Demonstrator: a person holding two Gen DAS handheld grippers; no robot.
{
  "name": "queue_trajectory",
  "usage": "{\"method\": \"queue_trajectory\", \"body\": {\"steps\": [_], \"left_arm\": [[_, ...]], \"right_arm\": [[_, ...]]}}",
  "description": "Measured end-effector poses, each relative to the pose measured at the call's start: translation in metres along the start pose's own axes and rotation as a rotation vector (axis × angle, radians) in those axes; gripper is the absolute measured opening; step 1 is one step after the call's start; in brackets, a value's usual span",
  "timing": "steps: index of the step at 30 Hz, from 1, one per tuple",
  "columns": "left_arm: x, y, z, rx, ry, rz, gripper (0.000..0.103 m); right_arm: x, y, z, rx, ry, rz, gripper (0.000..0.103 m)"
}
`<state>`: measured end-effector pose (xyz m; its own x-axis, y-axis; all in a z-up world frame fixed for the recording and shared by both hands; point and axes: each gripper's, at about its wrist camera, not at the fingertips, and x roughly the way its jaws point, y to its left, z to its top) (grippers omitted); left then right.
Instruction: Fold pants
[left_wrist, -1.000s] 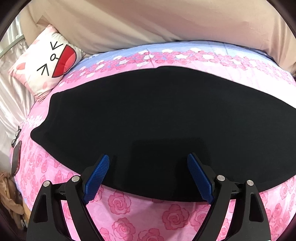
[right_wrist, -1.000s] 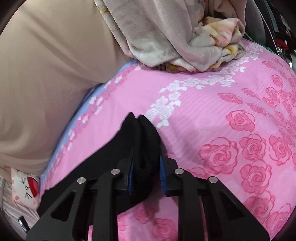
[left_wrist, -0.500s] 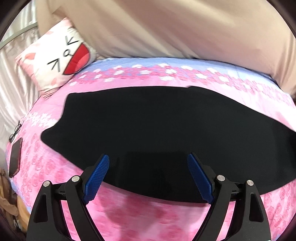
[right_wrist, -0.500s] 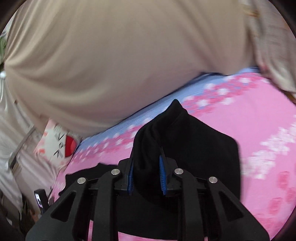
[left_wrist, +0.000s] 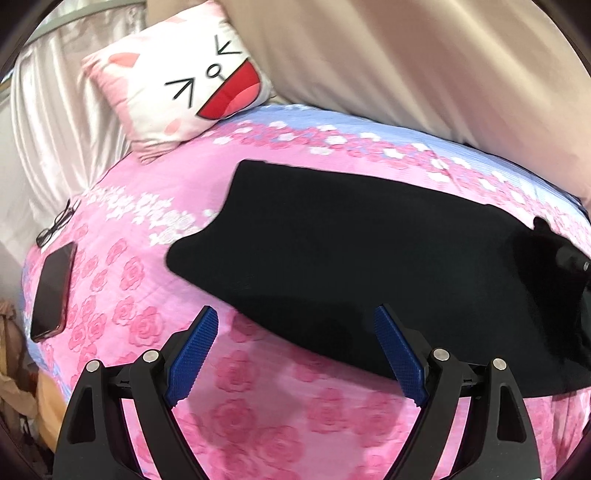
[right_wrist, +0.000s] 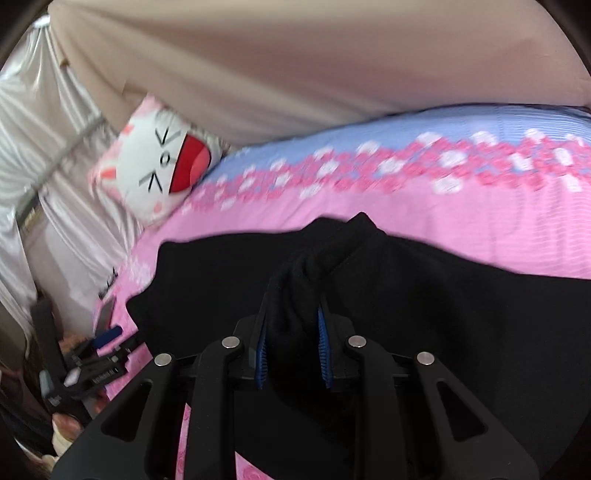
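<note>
Moved: right gripper (right_wrist: 291, 354) has carried its pinched end of the black pants (left_wrist: 369, 266) across toward the far end, so the garment now doubles over itself.
Right tool: fingers clamped on a bunched fold of fabric.
Left tool: left gripper (left_wrist: 295, 354) spread wide, holding nothing, hovering at the near hem.
Progress: lengthwise fold seemingly half done; laying down, smoothing and another fold remain.
Surface: pink rose bedspread (left_wrist: 258, 424); phone (left_wrist: 51, 291) at 9 o'clock.
Room: cartoon pillow (left_wrist: 192, 81) at 11 o'clock, beige drape behind.
</note>
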<state>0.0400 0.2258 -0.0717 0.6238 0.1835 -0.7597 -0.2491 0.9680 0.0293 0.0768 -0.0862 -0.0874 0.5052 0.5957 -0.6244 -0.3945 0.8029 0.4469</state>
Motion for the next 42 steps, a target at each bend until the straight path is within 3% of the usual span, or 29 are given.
{"method": "queue_trajectory", "body": {"steps": [10, 13, 14, 15, 20, 22, 29, 30, 32, 33, 37, 39, 42], "left_arm": [[0.016, 0.030, -0.001, -0.061, 0.031, -0.033, 0.084], [0.019, 0.032, -0.002, -0.066, 0.039, -0.051, 0.084], [0.020, 0.033, -0.003, -0.070, 0.044, -0.054, 0.084], [0.021, 0.034, -0.003, -0.075, 0.048, -0.056, 0.084], [0.022, 0.045, -0.007, -0.101, 0.061, -0.062, 0.084], [0.022, 0.050, -0.008, -0.110, 0.064, -0.058, 0.084], [0.028, 0.072, -0.017, -0.205, 0.123, -0.121, 0.084], [0.028, 0.074, -0.017, -0.213, 0.125, -0.128, 0.084], [0.027, 0.077, -0.016, -0.223, 0.127, -0.129, 0.084], [0.026, 0.079, -0.016, -0.227, 0.125, -0.126, 0.084], [0.026, 0.088, -0.013, -0.254, 0.116, -0.117, 0.084], [0.035, 0.090, -0.010, -0.271, 0.130, -0.127, 0.085], [0.039, 0.088, -0.001, -0.287, 0.124, -0.160, 0.085]], "right_arm": [[0.039, 0.025, -0.019, -0.075, 0.075, -0.059, 0.023], [0.040, 0.036, -0.024, -0.120, 0.069, -0.051, 0.039], [0.039, 0.040, -0.024, -0.134, 0.067, -0.039, 0.051], [0.037, 0.046, -0.026, -0.153, 0.063, -0.031, 0.054], [0.009, 0.061, -0.031, -0.191, 0.003, -0.031, 0.053], [0.003, 0.057, -0.031, -0.200, -0.006, -0.081, 0.054], [0.030, 0.076, -0.042, -0.363, 0.046, -0.202, 0.053], [0.035, 0.077, -0.042, -0.377, 0.051, -0.213, 0.051], [0.048, 0.075, -0.042, -0.375, 0.078, -0.227, 0.032], [0.051, 0.074, -0.041, -0.362, 0.073, -0.230, 0.029], [0.057, 0.078, -0.041, -0.376, 0.073, -0.224, 0.029], [0.054, 0.078, -0.041, -0.378, 0.067, -0.205, 0.037], [0.027, 0.071, -0.036, -0.249, 0.018, -0.087, 0.037]]}}
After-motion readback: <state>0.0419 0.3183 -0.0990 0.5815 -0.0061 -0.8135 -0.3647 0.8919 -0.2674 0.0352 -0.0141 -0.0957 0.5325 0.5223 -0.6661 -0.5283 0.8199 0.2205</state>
